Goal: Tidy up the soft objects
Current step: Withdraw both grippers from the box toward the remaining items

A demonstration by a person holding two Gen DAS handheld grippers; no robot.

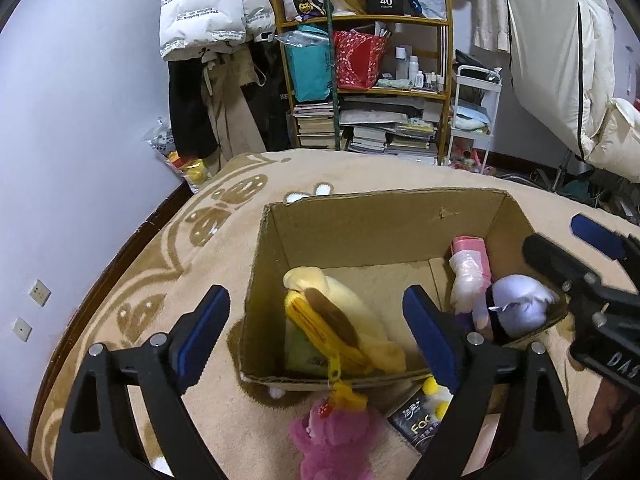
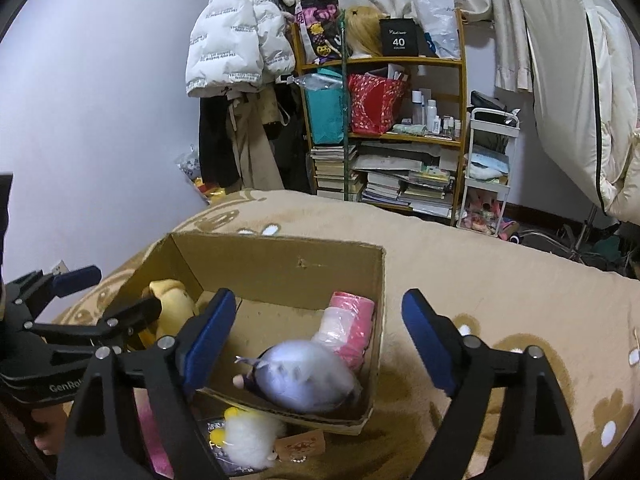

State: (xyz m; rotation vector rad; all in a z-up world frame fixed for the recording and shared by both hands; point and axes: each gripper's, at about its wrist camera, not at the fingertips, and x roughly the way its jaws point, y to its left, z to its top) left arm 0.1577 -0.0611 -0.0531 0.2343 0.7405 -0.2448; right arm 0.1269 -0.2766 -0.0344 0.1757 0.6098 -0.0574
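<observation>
An open cardboard box (image 1: 360, 216) (image 2: 280, 260) stands on the beige rug. Inside lie a yellow plush (image 1: 340, 312) (image 2: 172, 308), a pink packet with a white bag (image 1: 470, 264) (image 2: 348, 328) and a lavender doll (image 1: 516, 308) (image 2: 304, 380), blurred in the right wrist view. My left gripper (image 1: 316, 336) is open and empty above the box's near left part. My right gripper (image 2: 320, 344) is open and empty above the doll; it shows at the right edge of the left wrist view (image 1: 568, 264). A pink plush (image 1: 336, 440) and a white fluffy toy (image 2: 248, 436) lie on the rug before the box.
A dark packet (image 1: 420, 428) and a small card (image 2: 300, 446) lie by the box's near wall. A wooden shelf (image 1: 372, 92) with books and bags, hanging coats (image 1: 216, 12), a white trolley (image 1: 476, 112) and the wall stand behind the rug.
</observation>
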